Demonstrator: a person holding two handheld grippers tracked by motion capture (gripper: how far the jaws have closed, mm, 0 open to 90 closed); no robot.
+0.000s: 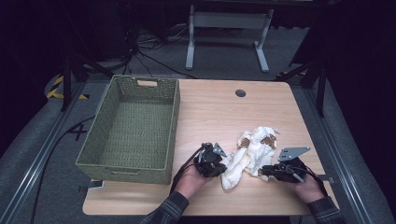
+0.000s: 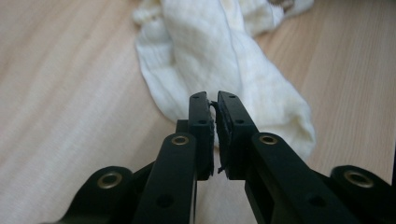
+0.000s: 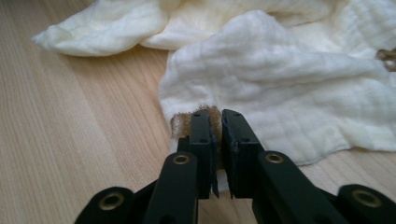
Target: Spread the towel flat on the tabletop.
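A crumpled cream cloth [image 1: 252, 149] with brown patches lies on the wooden table [image 1: 210, 107], right of centre. My left gripper [image 1: 222, 165] rests at the cloth's near-left end. In the left gripper view its jaws [image 2: 214, 100] stand a narrow slit apart, tips at the edge of the cloth [image 2: 210, 46], with nothing clearly pinched. My right gripper [image 1: 263, 171] sits at the cloth's near-right edge. Its jaws [image 3: 215, 114] are also a slit apart, over a brown tag [image 3: 180, 122] on the hem of the cloth [image 3: 280, 70].
A woven green basket [image 1: 175, 121] stands on the table's left half, its inside bare. A round cable hole [image 1: 240, 93] is near the far edge. A white table frame [image 1: 229, 21] stands on the floor beyond.
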